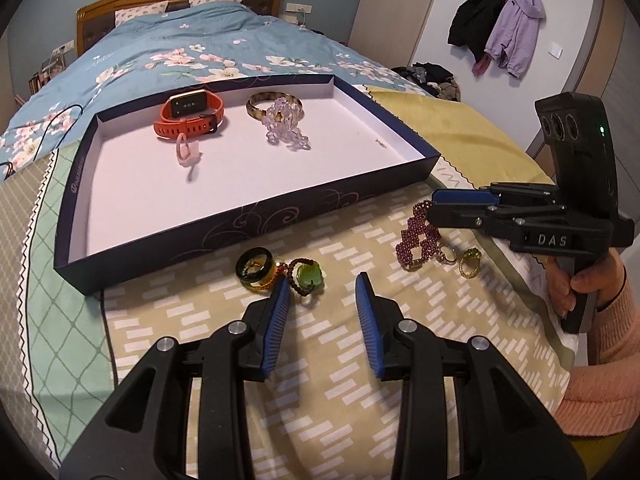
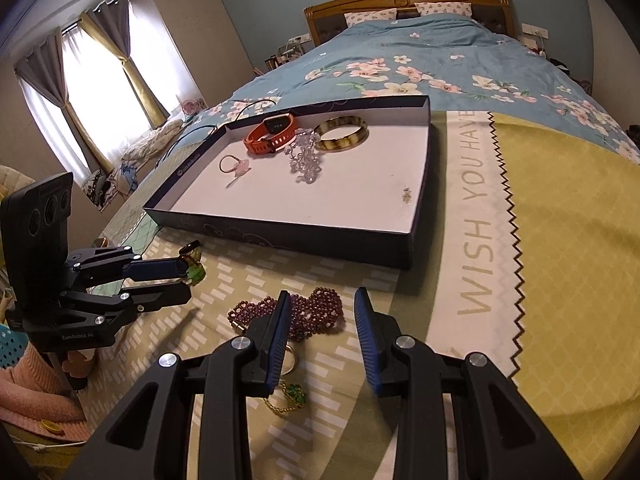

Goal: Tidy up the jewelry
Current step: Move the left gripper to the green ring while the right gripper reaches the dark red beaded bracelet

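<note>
My left gripper (image 1: 324, 283) is open over the patterned cloth with nothing between its pads. Just beyond its left finger lie a black ring (image 1: 253, 267) and a green pendant on a dark bead cord (image 1: 309, 276). My right gripper (image 2: 323, 295) is also open. A purple beaded bracelet (image 2: 316, 308) lies just past its tips, partly behind the left finger, untouched. A silver ring (image 2: 291, 361) and a gold ring with a green stone (image 2: 293, 397) lie under that finger. The dark blue tray (image 1: 256, 216) holds an orange watch (image 1: 190, 118), a tortoiseshell bangle (image 1: 256, 105), a crystal bracelet (image 1: 286, 130) and a pink ring (image 1: 183, 152).
All of this lies on a bed with a floral blue quilt (image 1: 192, 44). A yellow-green cloth (image 2: 568, 240) with printed letters covers the right side. A person's hand (image 1: 576, 284) in a pink sleeve holds the right gripper's handle. Coats (image 1: 500, 24) hang on the far wall.
</note>
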A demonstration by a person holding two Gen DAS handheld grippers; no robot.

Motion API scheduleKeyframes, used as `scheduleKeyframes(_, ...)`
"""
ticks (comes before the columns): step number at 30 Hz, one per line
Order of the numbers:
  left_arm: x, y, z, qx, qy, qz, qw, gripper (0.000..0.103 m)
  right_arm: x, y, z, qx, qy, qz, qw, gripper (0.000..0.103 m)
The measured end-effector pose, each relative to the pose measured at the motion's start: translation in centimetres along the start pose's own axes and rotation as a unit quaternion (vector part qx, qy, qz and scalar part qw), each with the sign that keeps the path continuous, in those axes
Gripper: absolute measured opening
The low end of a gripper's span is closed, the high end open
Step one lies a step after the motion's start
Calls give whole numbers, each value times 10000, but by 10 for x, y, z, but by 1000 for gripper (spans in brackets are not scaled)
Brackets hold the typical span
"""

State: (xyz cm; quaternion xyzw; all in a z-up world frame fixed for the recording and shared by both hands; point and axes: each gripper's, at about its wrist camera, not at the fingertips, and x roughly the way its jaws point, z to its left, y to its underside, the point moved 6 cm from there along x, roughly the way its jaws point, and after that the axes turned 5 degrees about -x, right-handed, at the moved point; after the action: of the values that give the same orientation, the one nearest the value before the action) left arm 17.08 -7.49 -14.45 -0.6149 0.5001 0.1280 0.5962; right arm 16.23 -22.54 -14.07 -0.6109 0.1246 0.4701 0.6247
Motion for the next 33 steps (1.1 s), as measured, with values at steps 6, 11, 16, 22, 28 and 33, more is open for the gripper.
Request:
scheduleKeyframes(6, 6, -3, 3, -119, 18, 21, 9999, 29, 2, 0, 2, -18, 5, 17, 10000, 30)
scheduleKeyframes(11, 5, -3, 7, -230, 18, 13, 9997, 24, 3, 1, 4, -27, 16, 23, 10000, 29)
scheduleKeyframes(16, 5, -3, 8, -265, -2, 11, 9996, 17, 3, 1, 4, -19, 26, 18, 10000, 27)
scheduleKeyframes(22, 0, 1, 3, -132, 100, -20, 9999, 16, 5, 1, 3, -36, 6, 53, 10000, 13)
scheduleKeyframes(28, -10, 5, 14, -215, -21, -107, 9997, 27, 5, 2, 5, -118, 8, 66, 9999, 10)
scheduleKeyframes(33, -18, -2, 36, -534, -121, -197, 9983, 31, 5, 2, 6, -121, 0, 72, 9999, 10)
